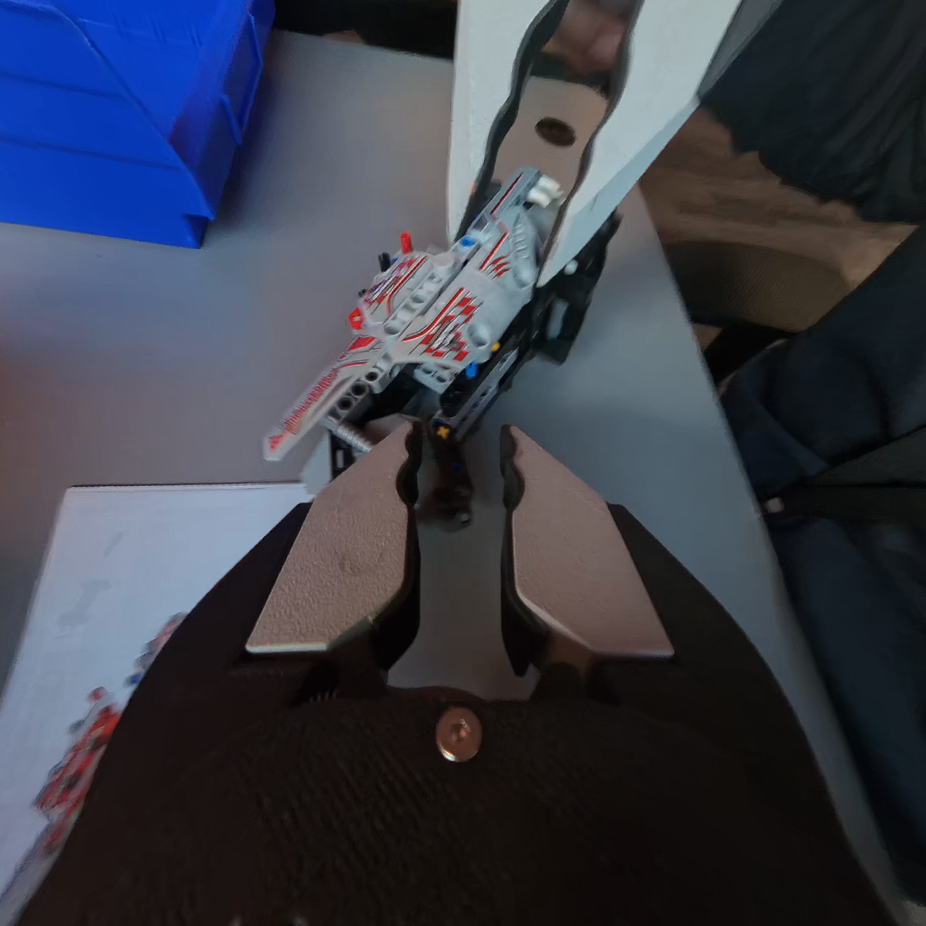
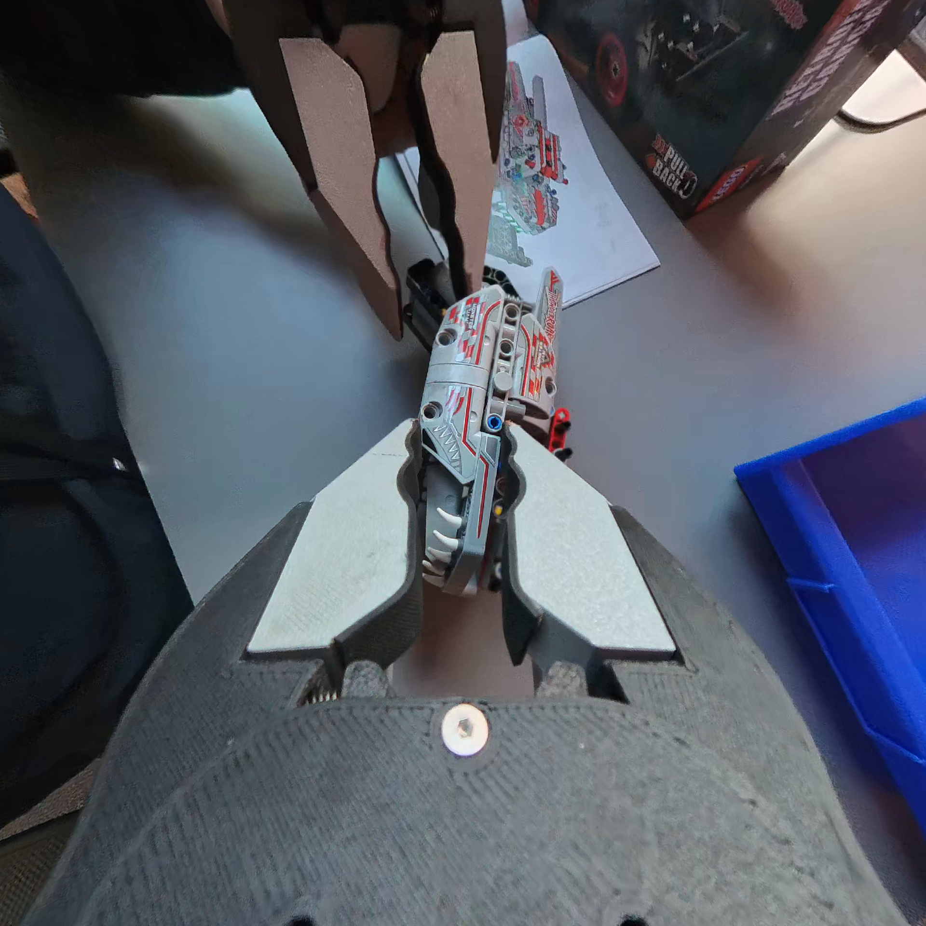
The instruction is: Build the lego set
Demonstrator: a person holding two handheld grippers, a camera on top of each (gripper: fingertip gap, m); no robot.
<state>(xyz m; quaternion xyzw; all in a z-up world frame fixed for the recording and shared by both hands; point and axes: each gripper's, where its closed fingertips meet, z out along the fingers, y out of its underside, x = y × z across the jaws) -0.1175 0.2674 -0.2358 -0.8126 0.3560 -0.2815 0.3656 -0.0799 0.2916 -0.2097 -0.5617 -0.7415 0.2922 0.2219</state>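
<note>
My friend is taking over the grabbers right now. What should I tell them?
Right gripper: shut on the grey and red lego truck, holding its toothed front end.
Left gripper: open, holding nothing, at the truck's dark back end.
Instruction booklet, box and blue bin sit on the table.
Done: body panels are on.
Left: no wheels seen yet; follow the booklet.

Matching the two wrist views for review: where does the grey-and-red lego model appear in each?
Left wrist view: lego model at centre, its far end held by the other hand-held gripper.
Right wrist view: centre, clamped between this view's own fingers.
Shared landmark: blue bin, upper left there, right edge here.
</note>
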